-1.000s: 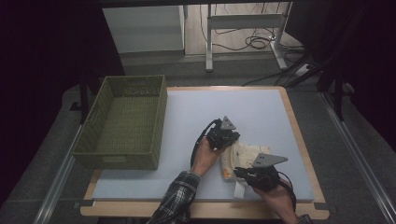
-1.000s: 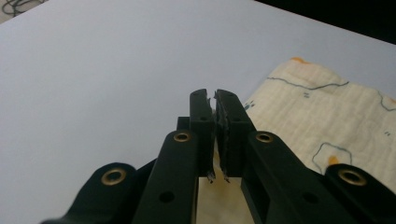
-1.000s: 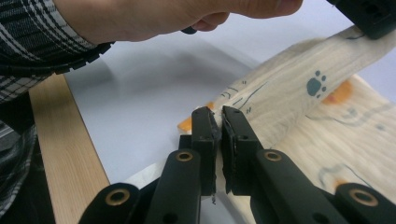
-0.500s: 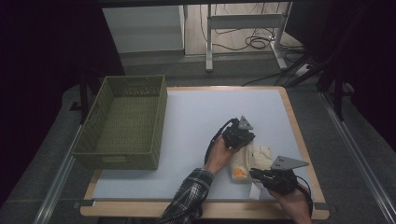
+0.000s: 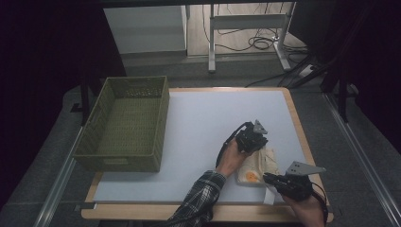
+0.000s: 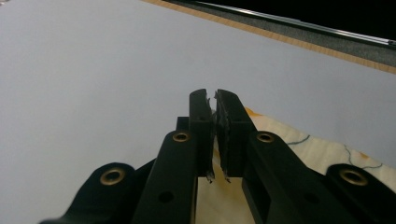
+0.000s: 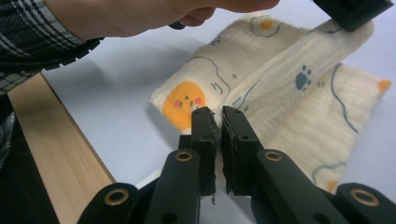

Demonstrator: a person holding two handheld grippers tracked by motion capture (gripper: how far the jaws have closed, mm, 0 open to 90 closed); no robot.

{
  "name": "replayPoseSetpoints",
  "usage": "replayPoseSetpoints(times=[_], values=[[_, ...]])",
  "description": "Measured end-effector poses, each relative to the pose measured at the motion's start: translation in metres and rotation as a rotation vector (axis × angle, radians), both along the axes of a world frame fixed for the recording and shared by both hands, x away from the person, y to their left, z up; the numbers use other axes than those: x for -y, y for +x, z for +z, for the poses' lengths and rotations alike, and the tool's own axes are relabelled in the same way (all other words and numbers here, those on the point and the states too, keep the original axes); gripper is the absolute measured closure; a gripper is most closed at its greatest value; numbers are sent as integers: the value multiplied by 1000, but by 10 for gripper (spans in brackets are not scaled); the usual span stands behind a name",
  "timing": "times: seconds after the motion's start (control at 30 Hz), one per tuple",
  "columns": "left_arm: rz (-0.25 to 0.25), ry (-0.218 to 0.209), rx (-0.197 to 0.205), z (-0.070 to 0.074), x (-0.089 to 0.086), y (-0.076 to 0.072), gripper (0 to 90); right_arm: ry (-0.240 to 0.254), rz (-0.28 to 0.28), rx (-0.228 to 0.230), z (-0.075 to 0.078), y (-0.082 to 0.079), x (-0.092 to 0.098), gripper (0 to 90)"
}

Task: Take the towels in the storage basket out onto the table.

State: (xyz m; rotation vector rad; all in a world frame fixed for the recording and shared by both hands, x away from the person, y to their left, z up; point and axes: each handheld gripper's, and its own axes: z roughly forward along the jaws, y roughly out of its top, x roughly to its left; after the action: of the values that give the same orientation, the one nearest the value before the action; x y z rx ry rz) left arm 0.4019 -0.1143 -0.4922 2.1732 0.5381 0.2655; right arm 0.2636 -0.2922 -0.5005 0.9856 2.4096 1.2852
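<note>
Two tools, my left tool (image 5: 256, 138) and right tool (image 5: 276, 179), pinch shut on the folded cloth (image 5: 257, 166) at the counter's (image 5: 198, 123) near right corner; I should keep both edges taut and level while folding.

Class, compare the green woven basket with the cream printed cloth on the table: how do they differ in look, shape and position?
The green woven basket is a stiff, deep open box; the cream printed cloth lies soft and folded flat. The basket is one plain colour; the cloth carries orange and blue cartoon prints. The basket sits at the white table's left edge, away from both hands; the cloth lies at the right, between them. Both rest on the table.
</note>
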Motion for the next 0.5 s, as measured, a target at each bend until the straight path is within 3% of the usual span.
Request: replayPoseSetpoints(times=[0.07,0.23,0.4,0.5], values=[[6,-17,-10,-2,1,0,823,1,-11,-5,-2,0,4,825],[23,-64,-27,-2,-1,1,640,2,-32,-5,-3,0,11,780],[49,-57,-9,-2,-6,1,503,-6,-67,-3,-3,-4,23,739],[62,-61,-6,-2,-9,1,468,-7,-86,-6,-3,-6,29,729]])
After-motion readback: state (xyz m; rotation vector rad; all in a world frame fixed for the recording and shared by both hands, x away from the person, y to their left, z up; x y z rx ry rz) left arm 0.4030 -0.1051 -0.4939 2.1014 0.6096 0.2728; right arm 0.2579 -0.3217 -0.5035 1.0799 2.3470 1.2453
